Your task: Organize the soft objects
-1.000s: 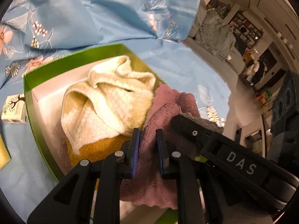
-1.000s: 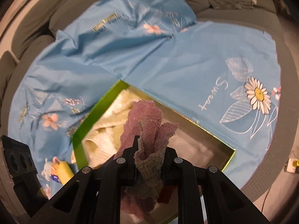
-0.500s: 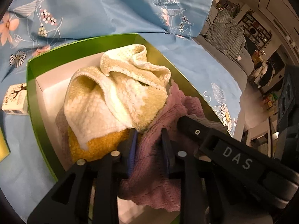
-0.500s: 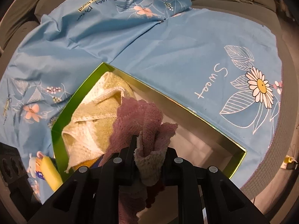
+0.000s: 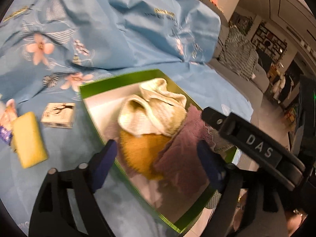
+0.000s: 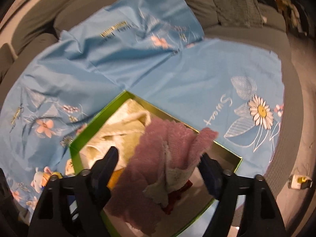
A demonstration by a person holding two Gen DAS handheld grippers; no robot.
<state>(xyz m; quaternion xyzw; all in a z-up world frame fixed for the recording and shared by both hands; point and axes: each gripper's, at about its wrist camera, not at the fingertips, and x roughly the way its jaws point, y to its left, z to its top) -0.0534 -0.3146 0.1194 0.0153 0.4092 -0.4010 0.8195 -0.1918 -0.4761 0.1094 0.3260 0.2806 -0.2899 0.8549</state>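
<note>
Both my grippers are spread wide, holding nothing. Between my right gripper point(image 6: 158, 167) fingers, the fuzzy mauve knitted cloth point(image 6: 158, 169) lies draped in the shallow green-rimmed cardboard box point(image 6: 86, 134), beside a cream towel point(image 6: 120, 130). My left gripper point(image 5: 158, 156) hovers over the same box, equally near.

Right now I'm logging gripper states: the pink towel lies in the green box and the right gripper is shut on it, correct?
Not quite. The right wrist view shows the right gripper open, with the pink towel lying in the green box.
</note>
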